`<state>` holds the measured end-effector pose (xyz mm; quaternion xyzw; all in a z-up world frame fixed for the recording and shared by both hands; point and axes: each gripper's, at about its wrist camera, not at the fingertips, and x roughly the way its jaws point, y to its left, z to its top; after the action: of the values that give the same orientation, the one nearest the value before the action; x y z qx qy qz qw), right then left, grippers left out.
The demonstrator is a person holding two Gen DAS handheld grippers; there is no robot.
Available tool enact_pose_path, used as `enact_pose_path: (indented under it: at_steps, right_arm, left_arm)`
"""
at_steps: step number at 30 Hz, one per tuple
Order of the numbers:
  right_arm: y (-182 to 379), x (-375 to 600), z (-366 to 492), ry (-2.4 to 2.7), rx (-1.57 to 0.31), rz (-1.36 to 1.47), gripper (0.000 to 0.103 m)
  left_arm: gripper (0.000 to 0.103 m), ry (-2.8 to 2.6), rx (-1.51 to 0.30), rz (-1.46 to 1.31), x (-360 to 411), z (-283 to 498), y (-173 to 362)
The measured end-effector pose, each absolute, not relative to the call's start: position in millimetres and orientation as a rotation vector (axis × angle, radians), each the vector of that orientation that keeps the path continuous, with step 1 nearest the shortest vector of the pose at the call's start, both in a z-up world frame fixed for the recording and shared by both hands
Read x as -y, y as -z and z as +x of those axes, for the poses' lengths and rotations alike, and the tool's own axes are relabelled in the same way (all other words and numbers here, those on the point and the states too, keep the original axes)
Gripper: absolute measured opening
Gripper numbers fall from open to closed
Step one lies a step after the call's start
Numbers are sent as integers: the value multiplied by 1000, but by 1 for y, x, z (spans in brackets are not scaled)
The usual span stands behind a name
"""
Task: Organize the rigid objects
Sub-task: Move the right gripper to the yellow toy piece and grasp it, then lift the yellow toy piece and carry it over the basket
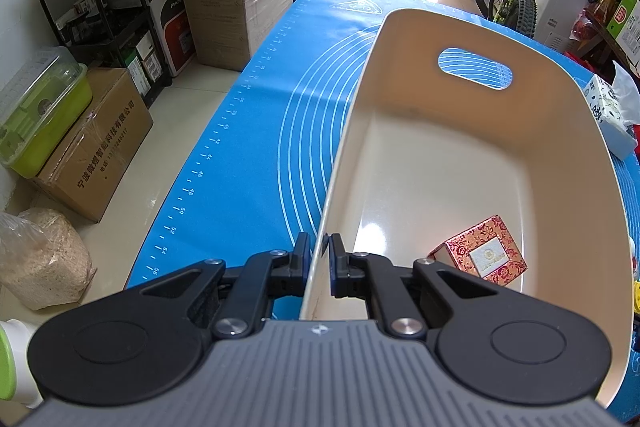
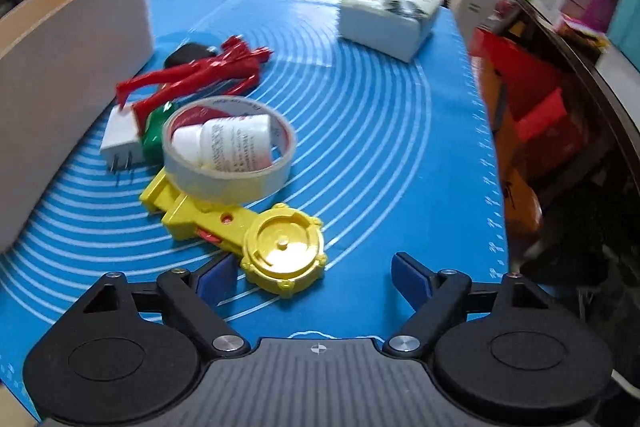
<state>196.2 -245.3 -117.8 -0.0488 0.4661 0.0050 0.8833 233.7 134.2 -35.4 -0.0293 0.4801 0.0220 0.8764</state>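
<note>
My left gripper (image 1: 320,251) is shut on the near left wall of a cream plastic bin (image 1: 460,27) with a handle slot. A red floral box (image 1: 480,253) lies inside the bin, near its front right corner. My right gripper (image 2: 314,277) stands open low over the blue mat. The round end of a yellow plastic toy (image 2: 282,255) sits between its fingers, close to the left pad, and neither pad presses on it. Behind the toy a tape roll (image 2: 228,167) rings a white bottle (image 2: 230,143). A white plug (image 2: 120,139), a green item (image 2: 154,137) and a red plastic figure (image 2: 200,71) lie beyond.
The bin's outer wall (image 2: 72,67) borders the pile on the left in the right wrist view. A tissue pack (image 2: 390,15) sits at the mat's far right. A black object (image 2: 188,53) lies behind the red figure. The mat's (image 2: 400,147) right edge drops to cluttered shelves.
</note>
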Motion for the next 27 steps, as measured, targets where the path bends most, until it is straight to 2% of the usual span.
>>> enact_pose_path:
  at_steps: [6,9,10,13,27]
  right_arm:
    - [117,238,197,-71,-941,-155,79]
    - [117,241,197,-104,-944,-113,68]
    - [116,242,196,-120,-944,-94,59]
    - [116,240,193,-137,-940,-82,50]
    - [100,234,161,-136,-886,-86,49]
  left_arm:
    - [12,-53,-1000,-46,-132,233,35]
    - [12,-55,-1000,-46,-132,234,35]
    - [12,-55,-1000,-45,-132,234,35]
    - [12,-55,-999,-44,-132,234,35]
    - [12,-55,-999,-50,-130,234,36]
